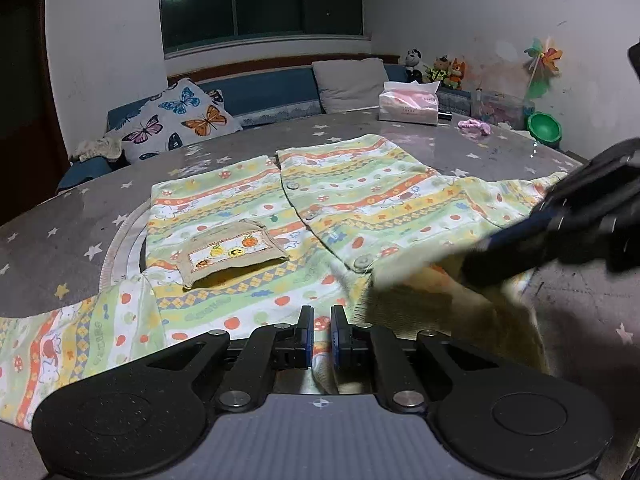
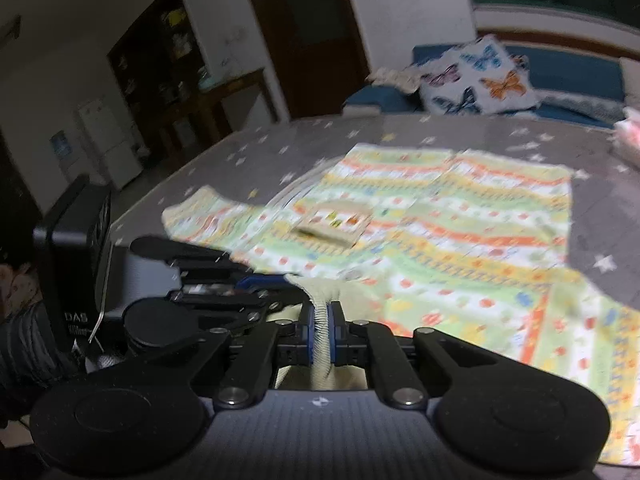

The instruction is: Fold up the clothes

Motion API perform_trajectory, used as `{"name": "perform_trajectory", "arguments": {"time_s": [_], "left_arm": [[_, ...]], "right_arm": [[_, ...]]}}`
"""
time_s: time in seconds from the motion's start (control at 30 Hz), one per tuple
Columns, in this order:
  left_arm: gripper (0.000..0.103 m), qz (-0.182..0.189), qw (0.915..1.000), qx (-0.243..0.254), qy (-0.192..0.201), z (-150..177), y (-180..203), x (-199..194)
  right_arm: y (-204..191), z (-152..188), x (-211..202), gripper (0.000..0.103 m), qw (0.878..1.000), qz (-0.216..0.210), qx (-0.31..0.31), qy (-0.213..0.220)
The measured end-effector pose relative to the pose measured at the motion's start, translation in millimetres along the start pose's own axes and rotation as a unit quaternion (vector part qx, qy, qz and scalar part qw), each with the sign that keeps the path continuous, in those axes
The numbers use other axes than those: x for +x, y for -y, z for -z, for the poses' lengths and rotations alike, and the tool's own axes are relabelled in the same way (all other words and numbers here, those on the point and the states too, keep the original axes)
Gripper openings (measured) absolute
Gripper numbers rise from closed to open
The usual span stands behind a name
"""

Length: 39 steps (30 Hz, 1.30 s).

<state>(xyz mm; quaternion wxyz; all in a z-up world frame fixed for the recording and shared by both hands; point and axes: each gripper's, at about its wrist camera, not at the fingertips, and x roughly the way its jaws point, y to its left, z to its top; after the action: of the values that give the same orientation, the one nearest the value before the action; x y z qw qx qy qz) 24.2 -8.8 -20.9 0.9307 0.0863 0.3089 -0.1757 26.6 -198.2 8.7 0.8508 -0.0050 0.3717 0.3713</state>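
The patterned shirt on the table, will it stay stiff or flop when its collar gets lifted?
Probably floppy: the patterned shirt drapes and wrinkles across the table. Its collar bunches inside the right hand-held gripper, suggesting soft, light cloth.

The pyjama top [image 1: 320, 216] lies spread on the table [image 1: 60, 232], its pocket [image 1: 232, 252] on the left half. Behind it stand a tissue pack [image 1: 408, 106] and a bowl [image 1: 544, 128]; the butterfly cushion [image 1: 176, 120] sits beyond the table's left edge
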Motion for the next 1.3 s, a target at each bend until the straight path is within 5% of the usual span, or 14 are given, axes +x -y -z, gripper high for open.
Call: {"name": "perform_trajectory", "arguments": {"time_s": [0.1,0.33,0.47,0.73,0.97,1.3], "left_arm": [[0.010,-0.001,1.0000,-0.001,0.005,2,1,-3],[0.011,0.001,0.9994,-0.034,0.006,8,-15,-18],[0.011,-0.006,0.9987,-0.045,0.024,1,-23,-32],[0.011,0.037,0.9981,-0.034,0.035,-28,-5,-15],[0.011,0.056,0.9984,-0.003,-0.002,-17,19,12],[0.012,0.056,0.9984,0.011,-0.005,-12,21,13]], "right_arm": [[-11,3,6,0.016,0.999,-0.007,-0.027,-0.018],[-4,-13,-3,0.016,0.999,0.018,-0.027,0.024],[-2,-5,28,0.016,0.998,0.039,-0.046,-0.009],[-4,9,24,0.029,0.998,0.040,-0.052,-0.017],[61,21,-29,0.036,0.989,0.141,0.034,0.021],[164,59,-86,0.038,0.943,0.293,0.146,0.057]]}}
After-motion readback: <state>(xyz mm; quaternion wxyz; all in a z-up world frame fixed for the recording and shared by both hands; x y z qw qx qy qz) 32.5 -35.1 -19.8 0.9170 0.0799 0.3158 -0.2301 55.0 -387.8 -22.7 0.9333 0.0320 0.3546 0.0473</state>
